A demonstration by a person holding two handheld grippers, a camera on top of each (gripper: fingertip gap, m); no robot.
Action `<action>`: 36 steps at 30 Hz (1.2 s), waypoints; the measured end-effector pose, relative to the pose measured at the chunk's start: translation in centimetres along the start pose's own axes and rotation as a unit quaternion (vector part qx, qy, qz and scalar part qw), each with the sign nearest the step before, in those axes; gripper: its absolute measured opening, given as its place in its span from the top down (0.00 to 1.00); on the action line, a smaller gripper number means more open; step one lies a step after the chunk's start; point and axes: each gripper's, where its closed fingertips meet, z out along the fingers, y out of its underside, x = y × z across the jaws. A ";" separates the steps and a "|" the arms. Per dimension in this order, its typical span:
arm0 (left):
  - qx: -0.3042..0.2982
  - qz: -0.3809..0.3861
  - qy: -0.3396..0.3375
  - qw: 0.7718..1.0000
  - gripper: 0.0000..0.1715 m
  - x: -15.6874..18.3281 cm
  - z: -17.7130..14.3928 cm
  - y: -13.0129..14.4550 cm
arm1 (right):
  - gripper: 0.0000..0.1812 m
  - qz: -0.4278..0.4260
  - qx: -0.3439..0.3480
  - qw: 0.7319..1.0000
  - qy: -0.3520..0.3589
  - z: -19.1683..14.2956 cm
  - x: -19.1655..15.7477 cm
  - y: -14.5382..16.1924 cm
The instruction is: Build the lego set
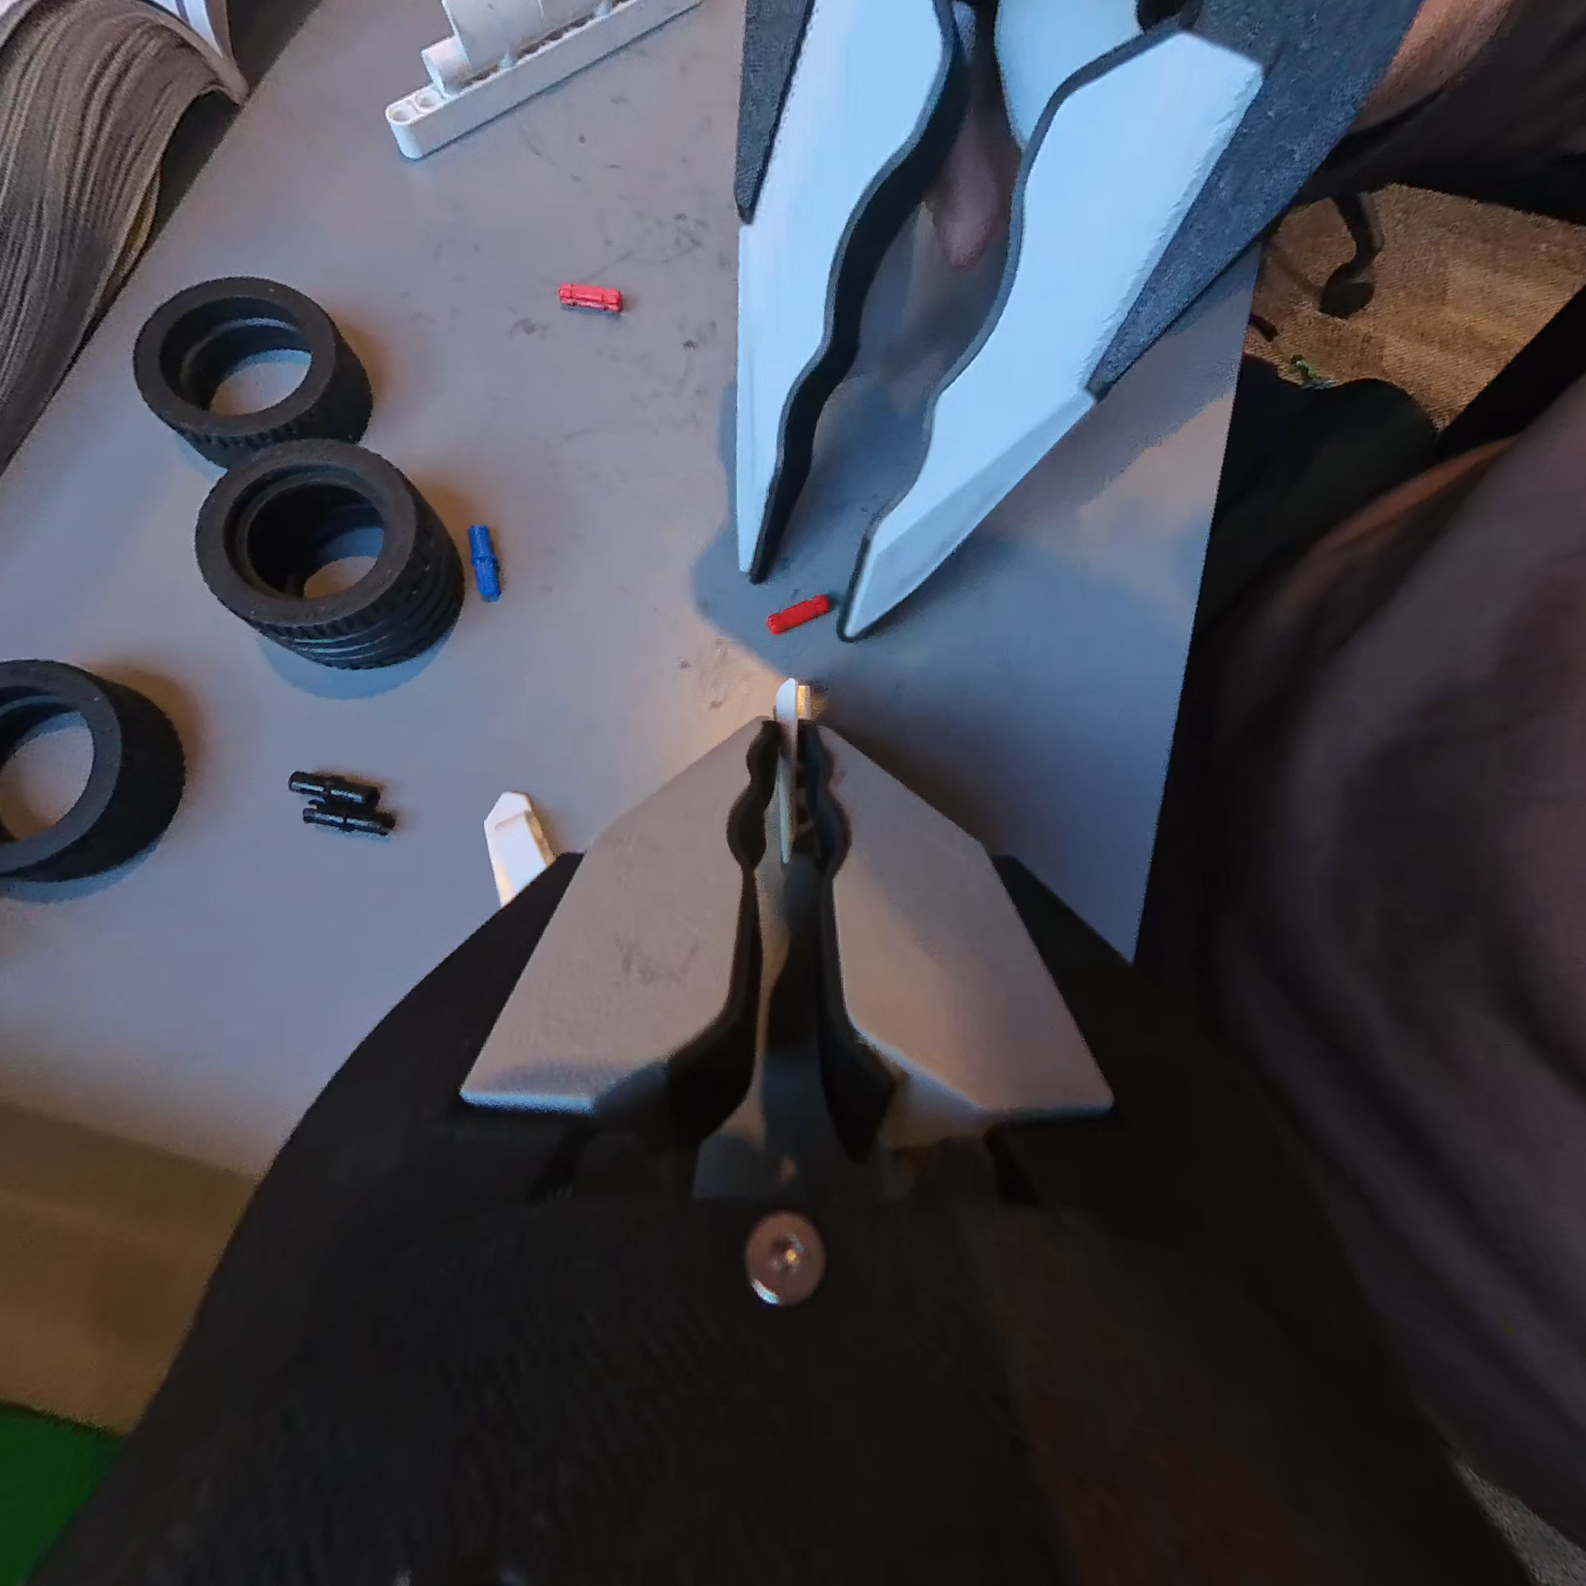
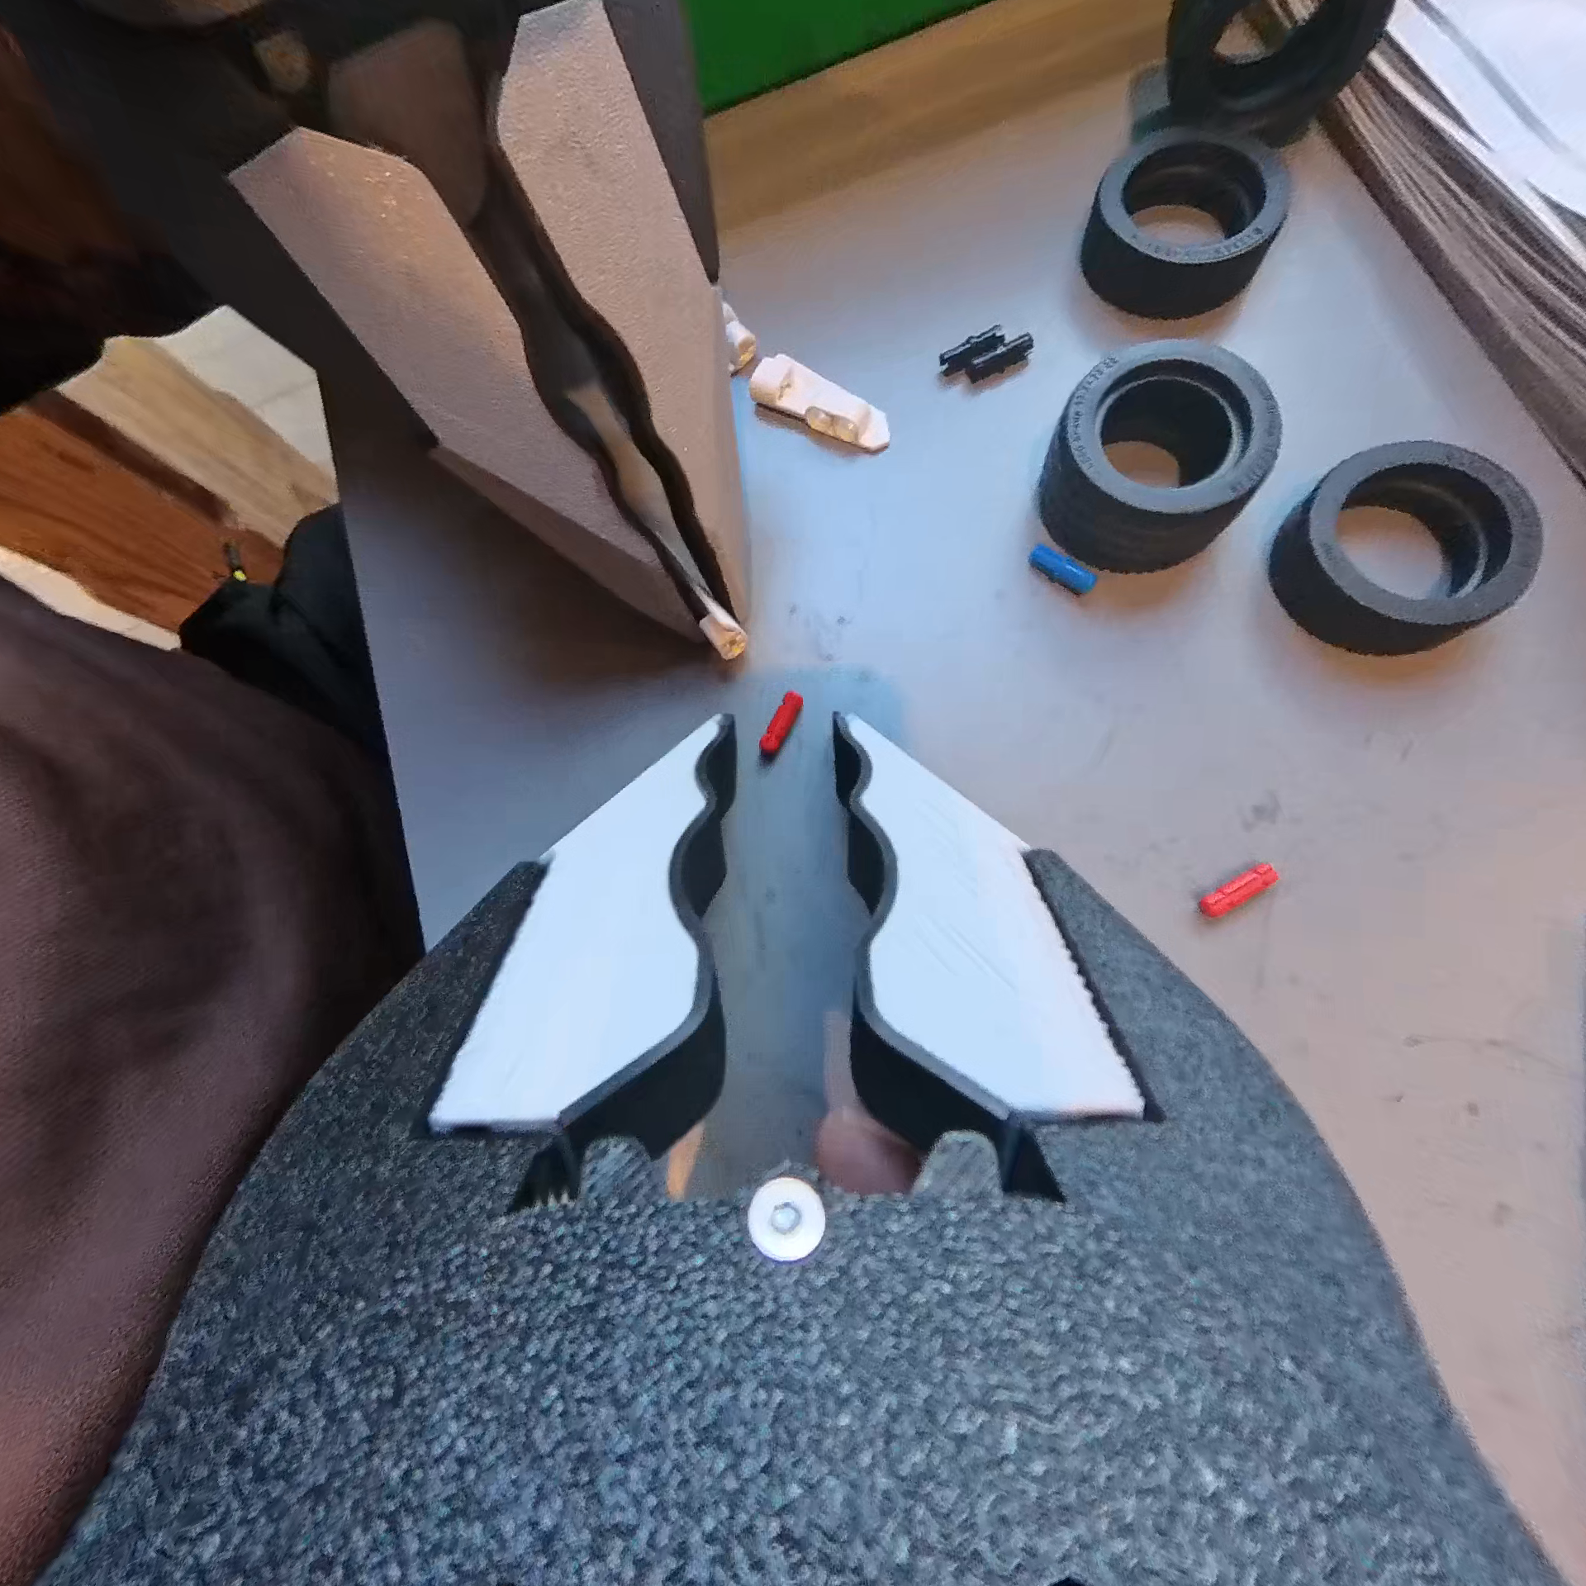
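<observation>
Pick-up step, I judge: your right gripper is spread wide, tips straddling the red pin that lies flat on the grey surface; your left gripper is clamped on a thin white piece, just beside that pin. Next move calls for squeezing squarely; the pin is small, smooth, round plastic, likely to roll. Ribbed black rubber tyres sit well apart from the pin; a second red pin too.

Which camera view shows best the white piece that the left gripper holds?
The right wrist view: the white piece shows sideways, its tip past the left gripper. The left wrist view shows only a thin edge.
</observation>
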 end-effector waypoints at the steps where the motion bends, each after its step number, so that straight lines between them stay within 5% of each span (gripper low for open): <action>1: 0.000 -0.002 -0.002 1.000 0.98 -0.1 -0.1 0.1 | 0.90 0.002 0.000 1.000 0.012 0.1 0.2 0.0; 7: 0.013 0.002 -0.003 1.000 0.98 -0.1 -0.1 0.0 | 0.98 -0.006 0.001 0.999 0.053 -0.1 0.3 0.3; 24: -0.024 0.031 0.023 0.999 0.85 0.9 0.4 -0.5 | 0.98 -0.045 0.043 0.998 -0.016 -2.0 -0.5 0.1; 36: -0.006 0.125 -0.009 0.992 0.91 1.7 -0.2 -2.6 | 0.98 -0.052 0.055 0.996 -0.056 -2.4 -2.0 -0.4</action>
